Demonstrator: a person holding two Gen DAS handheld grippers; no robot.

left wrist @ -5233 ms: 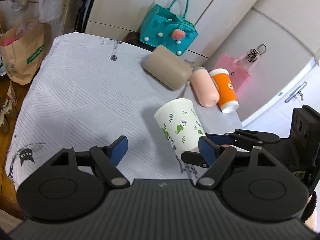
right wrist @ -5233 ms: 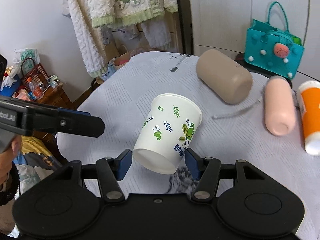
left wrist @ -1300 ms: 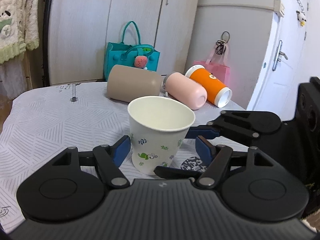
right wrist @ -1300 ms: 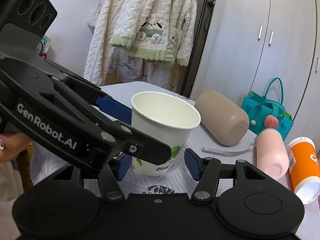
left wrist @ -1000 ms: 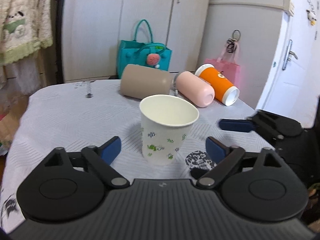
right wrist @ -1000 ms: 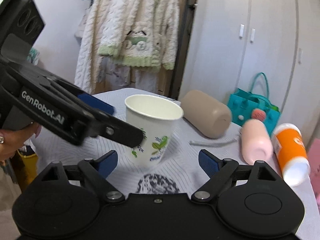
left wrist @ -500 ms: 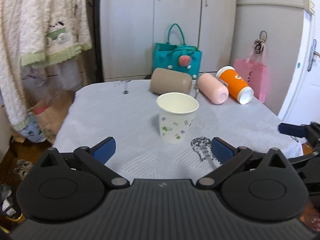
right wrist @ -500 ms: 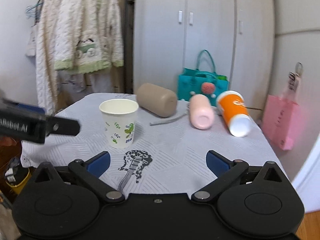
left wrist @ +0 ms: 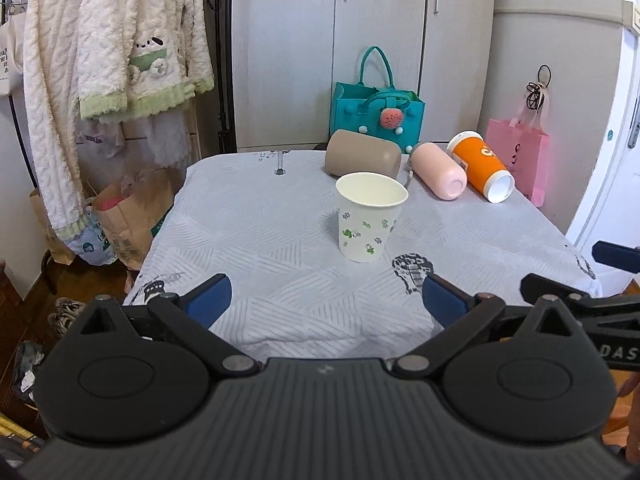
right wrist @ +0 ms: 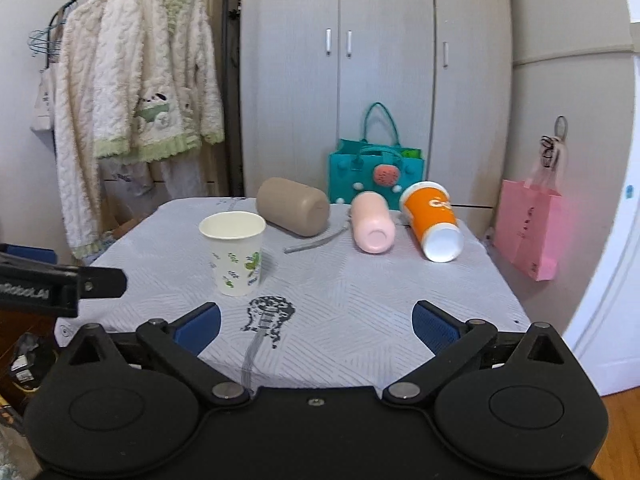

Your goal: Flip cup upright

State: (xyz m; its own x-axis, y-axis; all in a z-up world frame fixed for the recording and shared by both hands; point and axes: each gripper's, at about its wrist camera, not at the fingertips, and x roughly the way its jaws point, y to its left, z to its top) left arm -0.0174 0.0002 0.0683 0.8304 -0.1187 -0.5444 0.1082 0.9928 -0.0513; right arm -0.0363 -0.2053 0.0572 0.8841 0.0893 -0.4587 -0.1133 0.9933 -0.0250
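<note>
A white paper cup with green leaf prints (left wrist: 369, 219) stands upright, mouth up, on the grey patterned tablecloth (left wrist: 260, 240); it also shows in the right wrist view (right wrist: 235, 252). My left gripper (left wrist: 326, 300) is open and empty, back near the table's front edge, well short of the cup. My right gripper (right wrist: 316, 326) is open and empty, also back at the front edge, to the right of the cup.
Behind the cup lie a beige tumbler (left wrist: 362, 156), a pink bottle (left wrist: 438, 172) and an orange cup (left wrist: 480, 172) on their sides. A teal bag (left wrist: 376, 116) and a pink bag (left wrist: 518, 160) stand behind the table. Fluffy robes (left wrist: 112, 60) hang at left.
Both grippers have let go of the cup, opened wide and drawn back from it to the table's front edge. The cup stands where it was set.
</note>
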